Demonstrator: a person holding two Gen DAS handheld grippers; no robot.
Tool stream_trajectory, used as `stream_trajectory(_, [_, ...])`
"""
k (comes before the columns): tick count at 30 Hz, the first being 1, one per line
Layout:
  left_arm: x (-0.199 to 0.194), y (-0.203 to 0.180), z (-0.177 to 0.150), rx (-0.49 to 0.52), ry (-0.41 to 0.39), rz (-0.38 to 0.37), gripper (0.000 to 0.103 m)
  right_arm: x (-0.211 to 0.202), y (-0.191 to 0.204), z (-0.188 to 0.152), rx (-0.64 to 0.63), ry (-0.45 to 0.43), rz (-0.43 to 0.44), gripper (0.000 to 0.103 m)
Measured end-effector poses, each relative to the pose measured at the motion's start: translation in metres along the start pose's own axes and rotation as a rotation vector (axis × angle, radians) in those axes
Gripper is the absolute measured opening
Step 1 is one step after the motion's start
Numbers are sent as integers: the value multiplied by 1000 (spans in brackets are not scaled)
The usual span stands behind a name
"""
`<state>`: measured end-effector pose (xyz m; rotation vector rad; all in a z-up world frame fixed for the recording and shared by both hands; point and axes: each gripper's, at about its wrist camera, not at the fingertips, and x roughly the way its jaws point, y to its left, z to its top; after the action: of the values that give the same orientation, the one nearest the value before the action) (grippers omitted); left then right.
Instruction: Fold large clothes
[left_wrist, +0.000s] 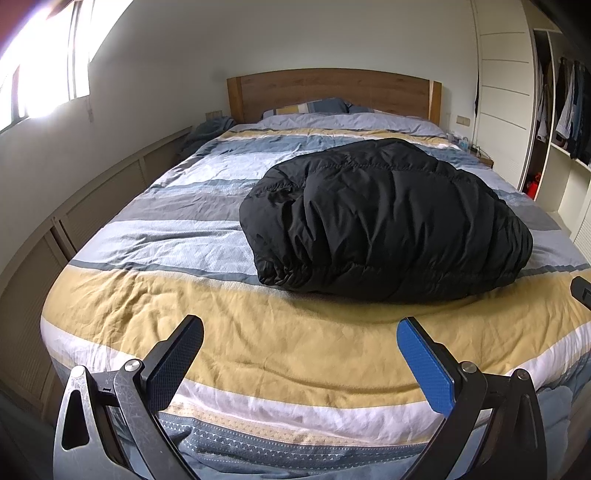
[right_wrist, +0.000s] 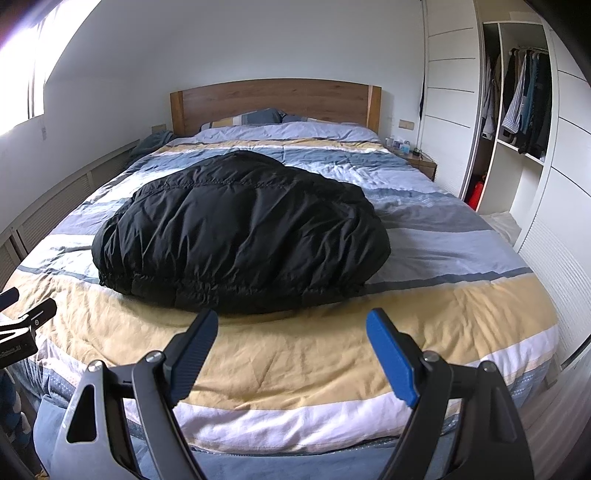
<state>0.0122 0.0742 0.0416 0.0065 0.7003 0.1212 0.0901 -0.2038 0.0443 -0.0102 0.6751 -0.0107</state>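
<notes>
A black padded jacket (left_wrist: 384, 218) is seen bundled into a rounded heap on a striped bed cover (left_wrist: 184, 236), lying across the middle of the bed toward its foot edge. The left gripper (left_wrist: 300, 339) is held spread wide above the yellow stripe at the foot edge, with nothing between its fingers. The right gripper (right_wrist: 291, 330) is likewise held wide apart, just short of the jacket's near hem.
</notes>
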Motion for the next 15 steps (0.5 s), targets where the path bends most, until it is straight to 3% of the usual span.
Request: stream_trajectory(15, [2, -1, -1, 6, 8, -2, 103, 4, -1, -4, 6, 14, 5, 82])
